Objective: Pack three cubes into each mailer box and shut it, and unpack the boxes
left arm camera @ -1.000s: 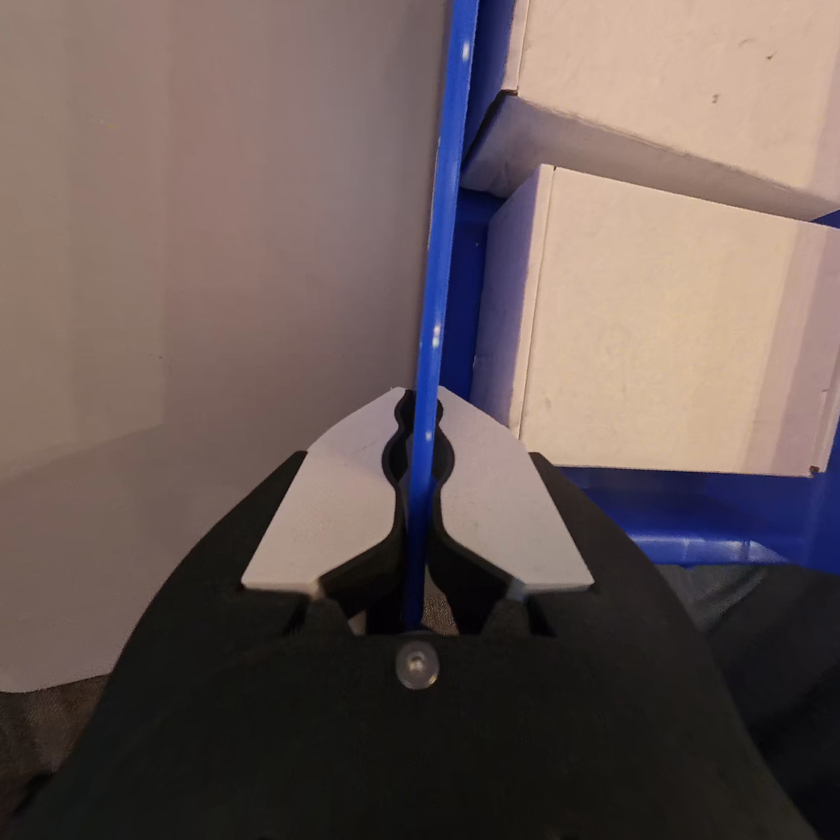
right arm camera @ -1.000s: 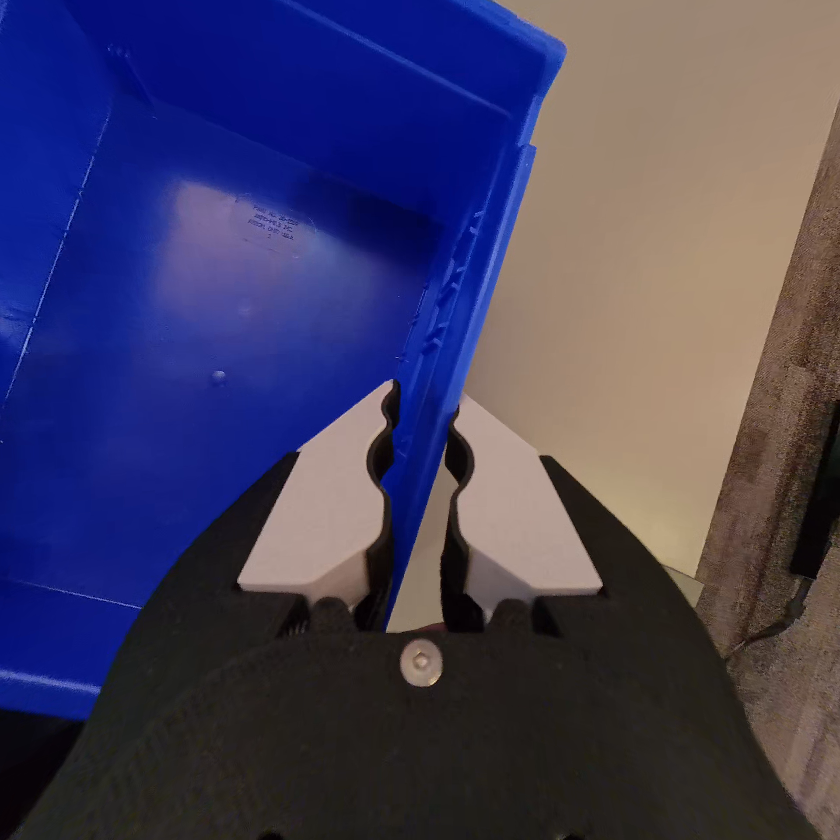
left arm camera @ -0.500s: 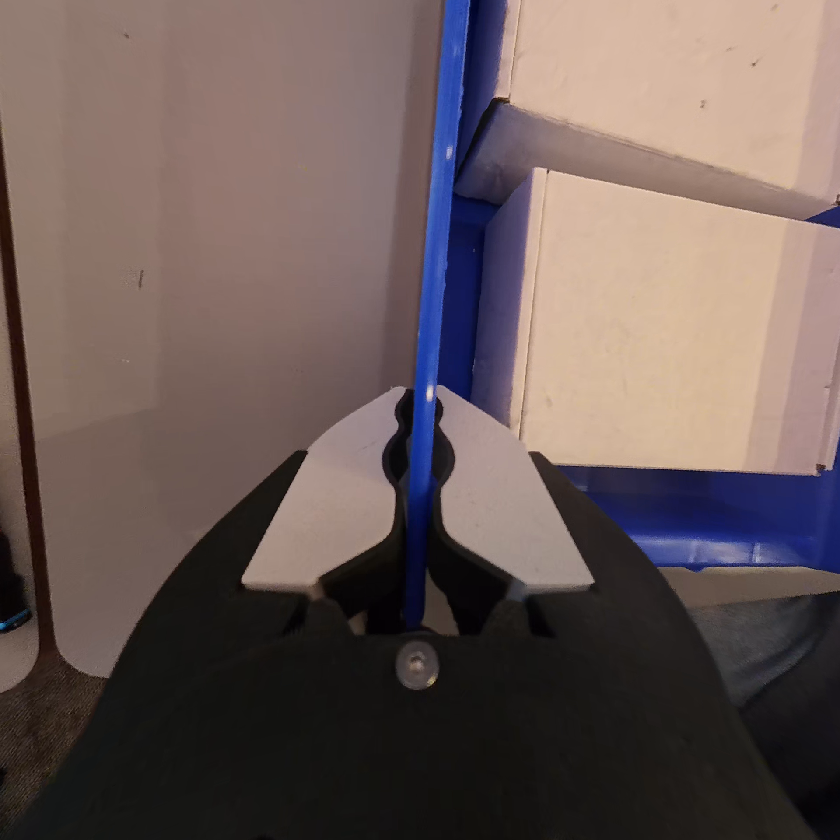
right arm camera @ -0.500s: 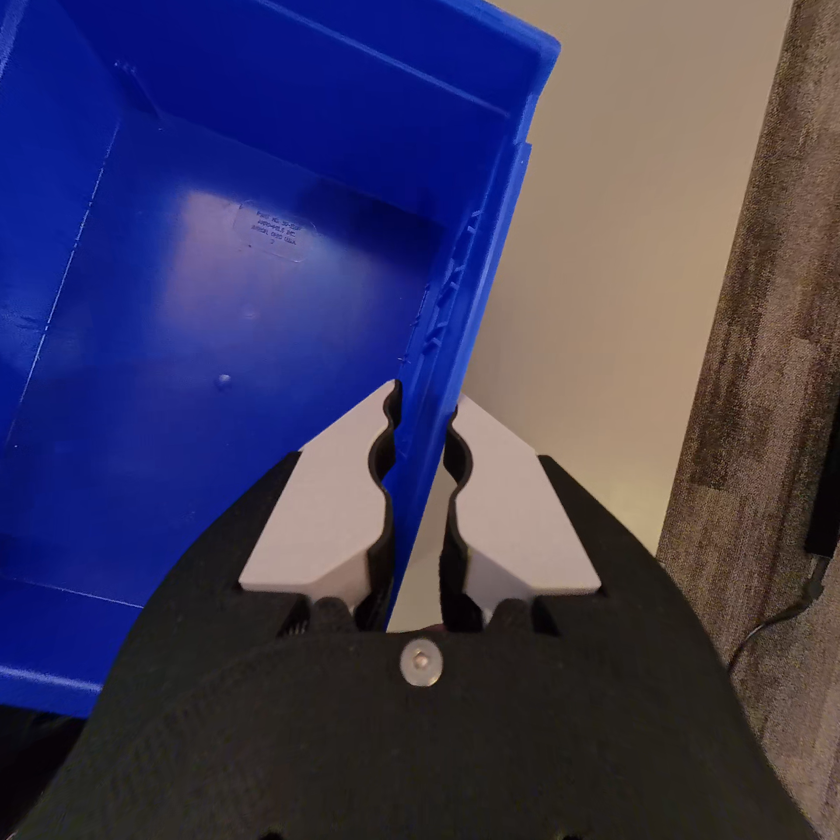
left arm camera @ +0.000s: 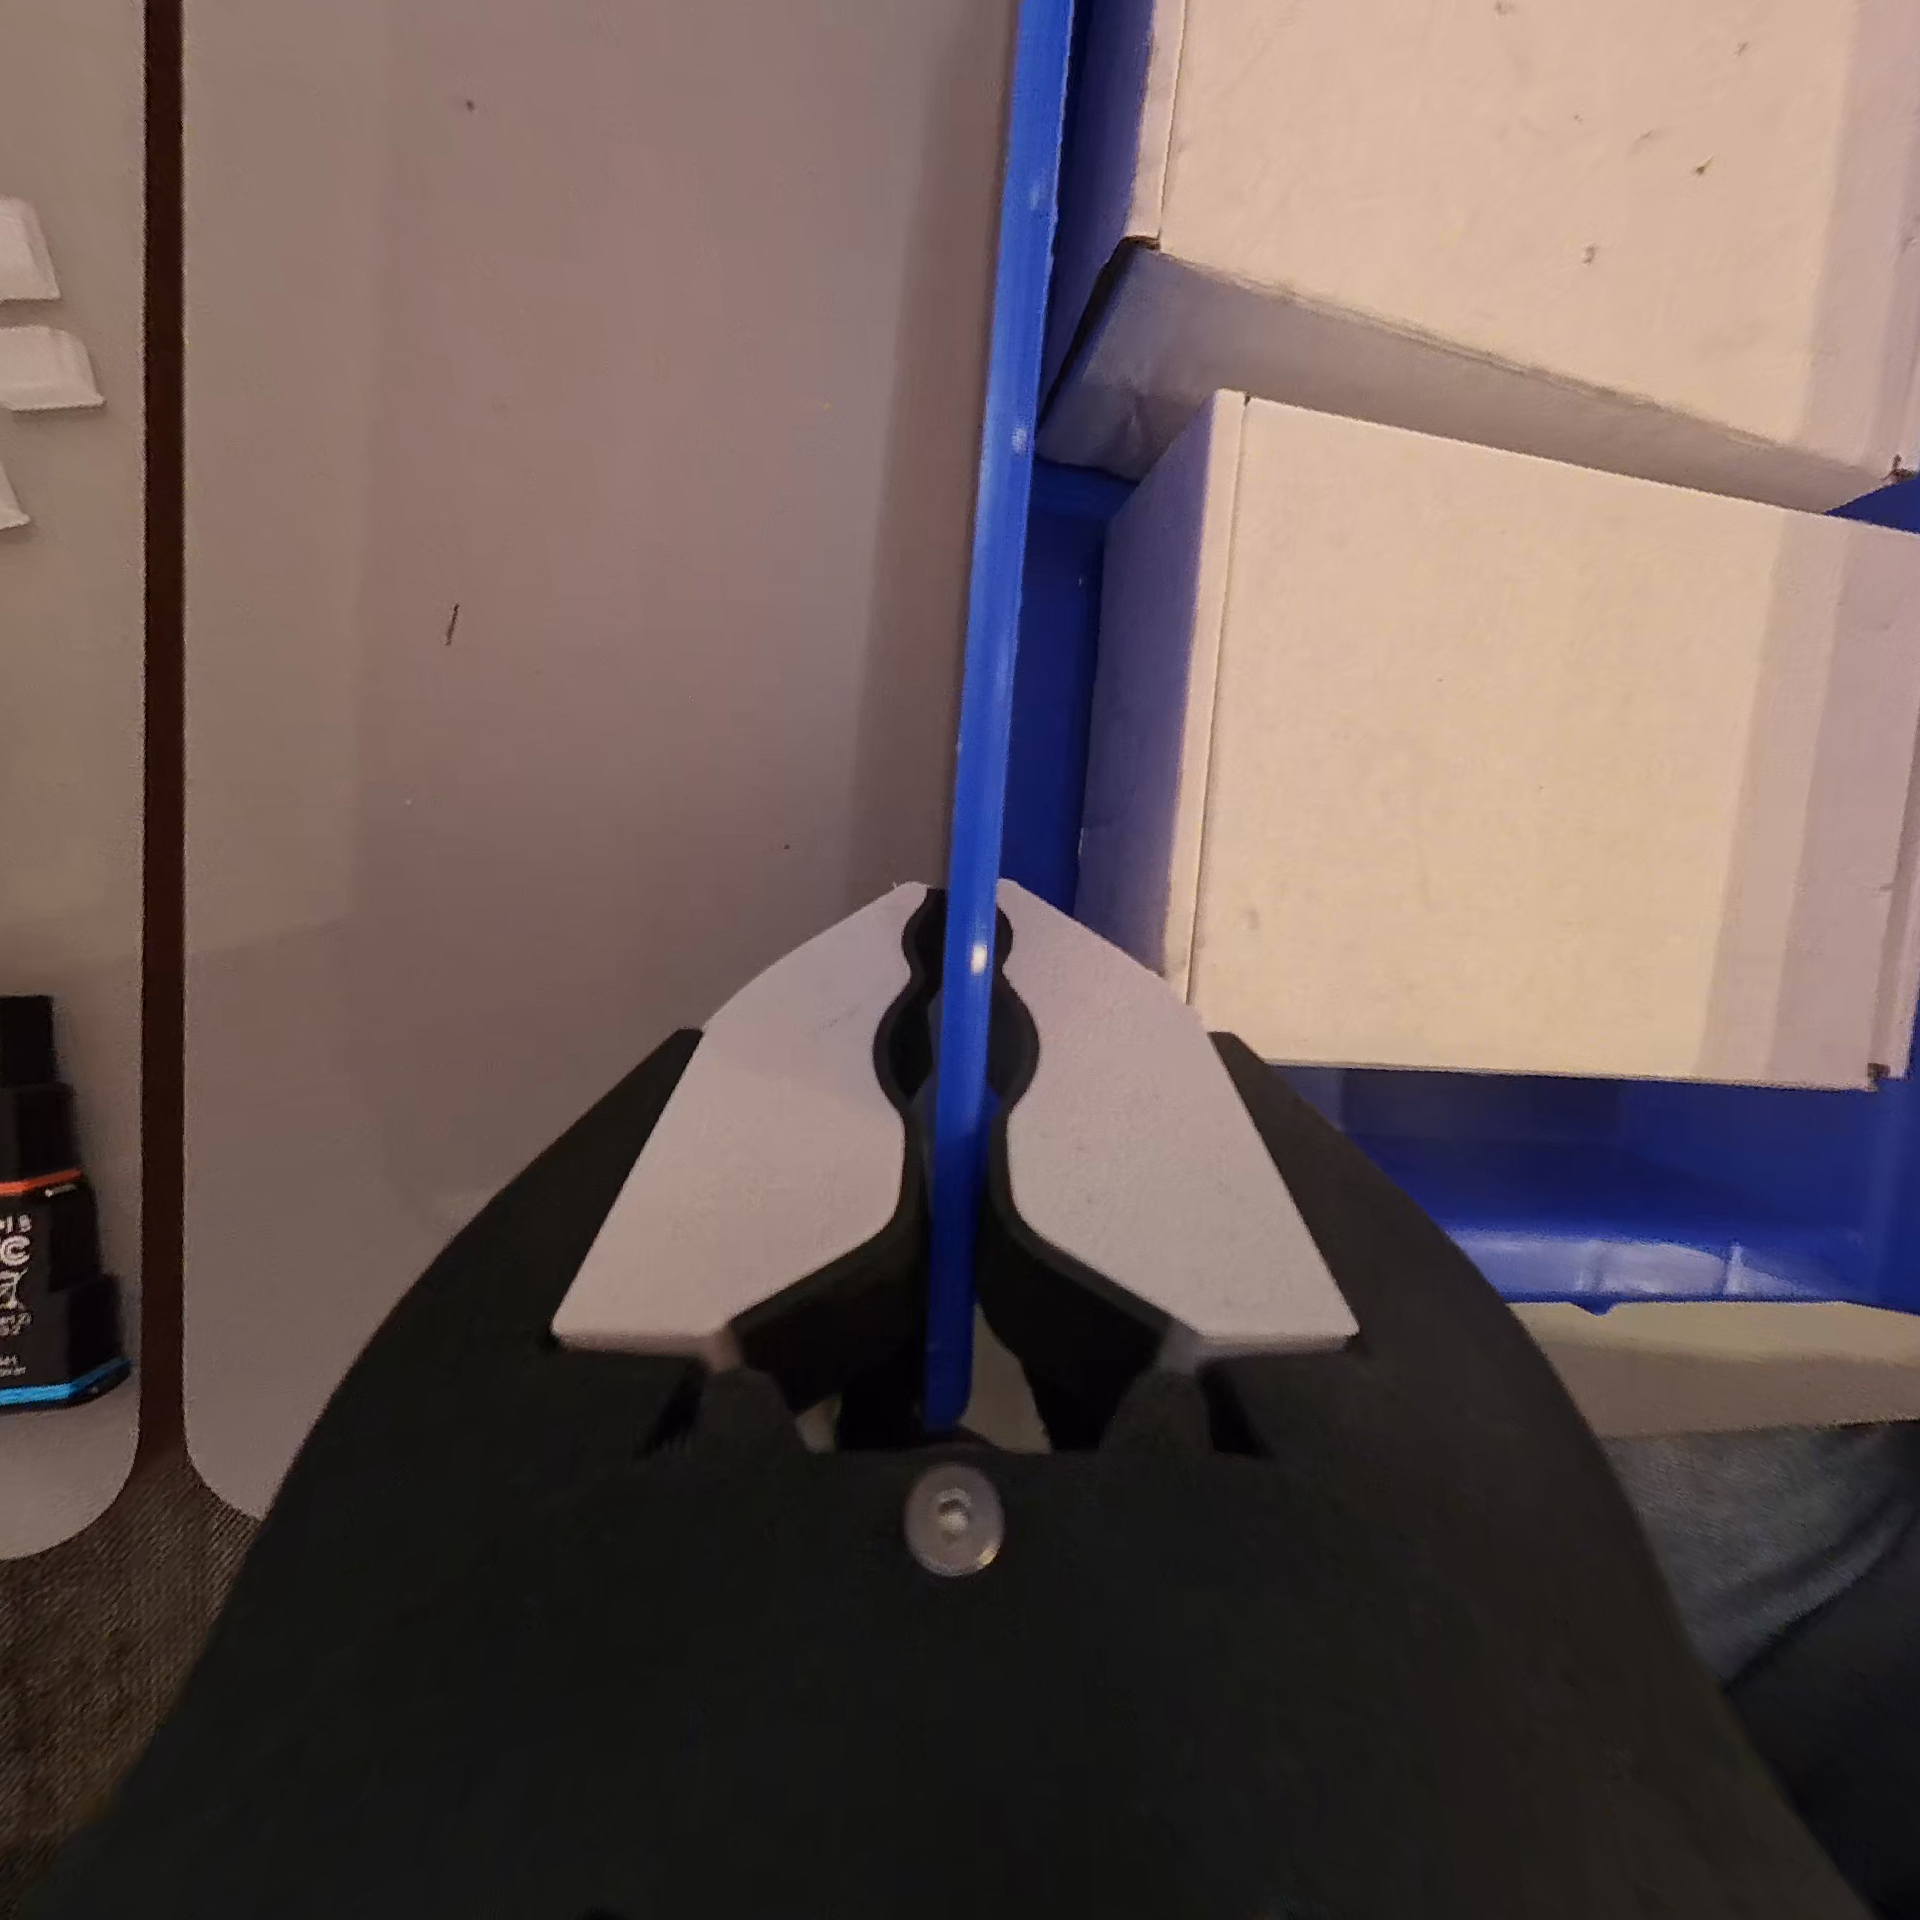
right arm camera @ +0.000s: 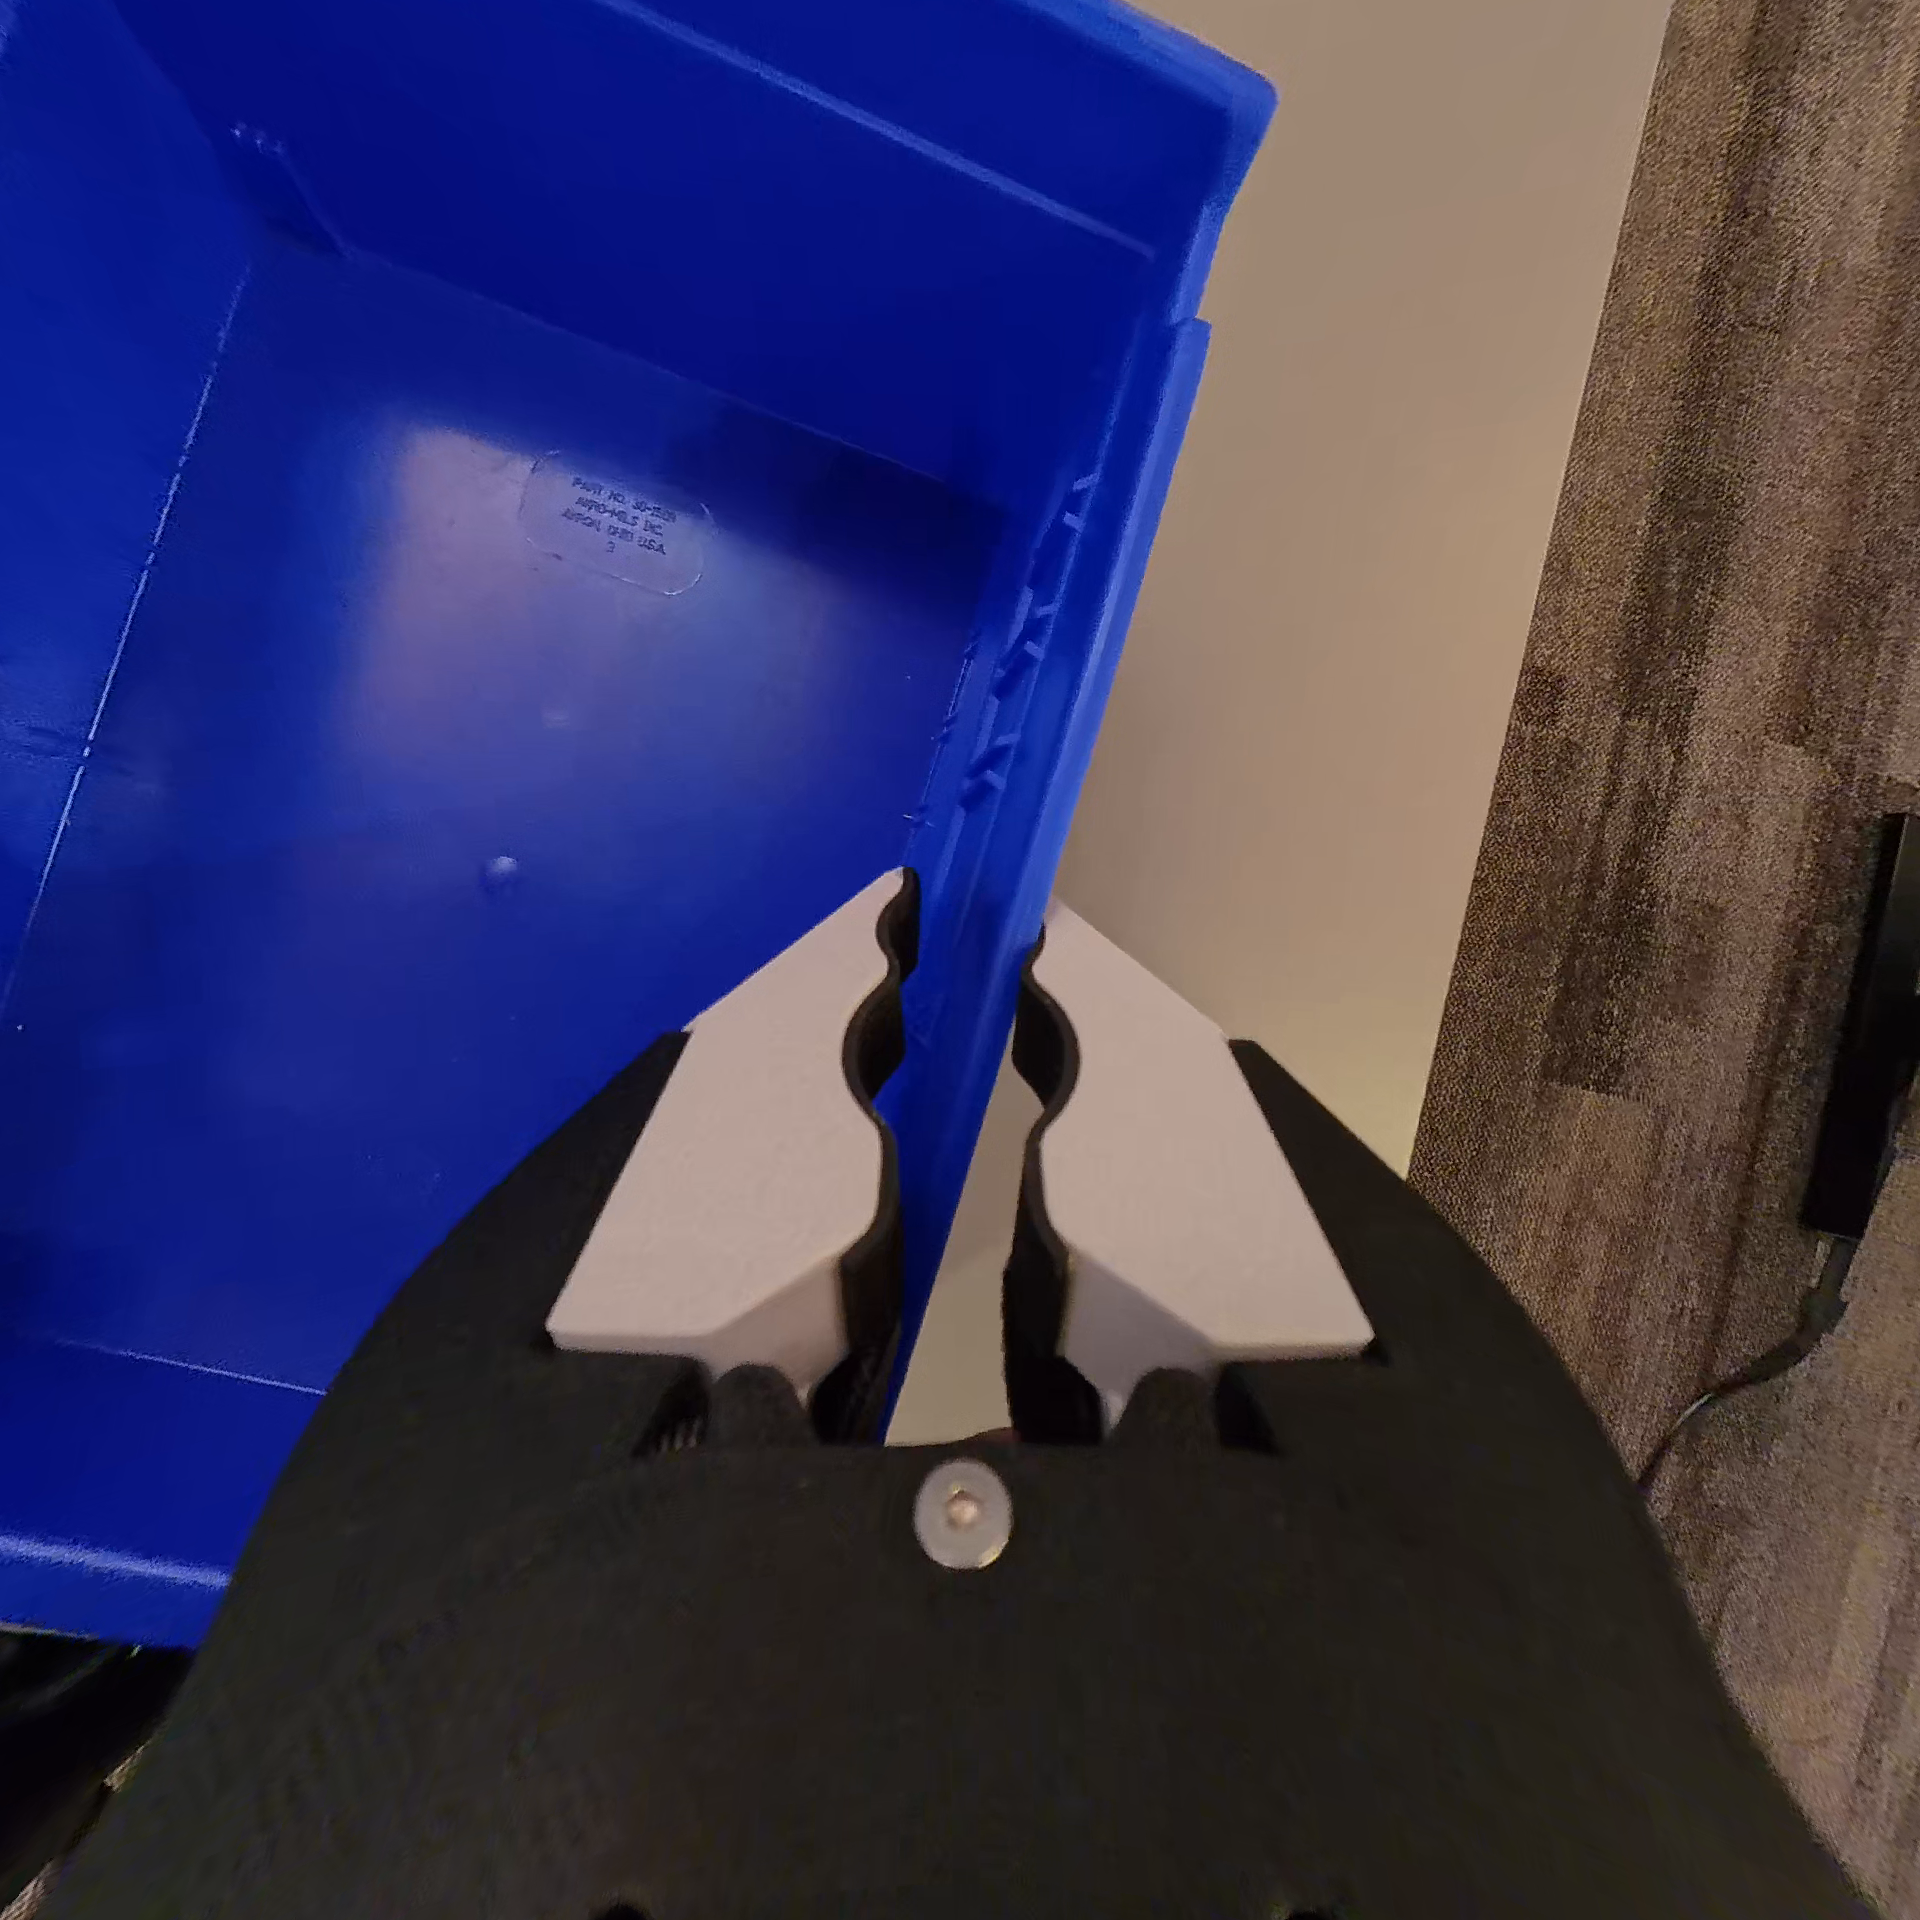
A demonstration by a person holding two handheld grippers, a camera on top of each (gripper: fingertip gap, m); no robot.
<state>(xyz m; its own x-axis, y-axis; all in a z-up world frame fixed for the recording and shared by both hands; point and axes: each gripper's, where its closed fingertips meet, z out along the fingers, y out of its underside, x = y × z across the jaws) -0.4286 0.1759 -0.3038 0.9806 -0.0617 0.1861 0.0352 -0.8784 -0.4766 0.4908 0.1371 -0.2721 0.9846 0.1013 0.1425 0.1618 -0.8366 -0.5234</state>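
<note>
My left gripper (left arm camera: 961,904) is shut on the thin left wall of a blue bin (left arm camera: 1013,468). Two white mailer boxes lie closed in that bin, a near one (left arm camera: 1507,748) and a far one (left arm camera: 1507,156) tilted against it. My right gripper (right arm camera: 971,904) is shut on the right wall of a blue bin (right arm camera: 1049,727), and the part of the bin's floor that shows is bare. I cannot tell whether both views show the same bin. No cubes are in view.
The white table (left arm camera: 571,520) lies under the bin, with a dark gap (left arm camera: 161,623) to a second white table on the left. That table holds a black device (left arm camera: 47,1216) and small white pieces (left arm camera: 42,364). Grey-brown carpet (right arm camera: 1714,727) and a dark object with a cable (right arm camera: 1870,1039) are on the right.
Both grippers keep their hold on the blue walls. The views have drawn back: the left table edge, the gap and the second table have come into view, and more carpet shows on the right.
</note>
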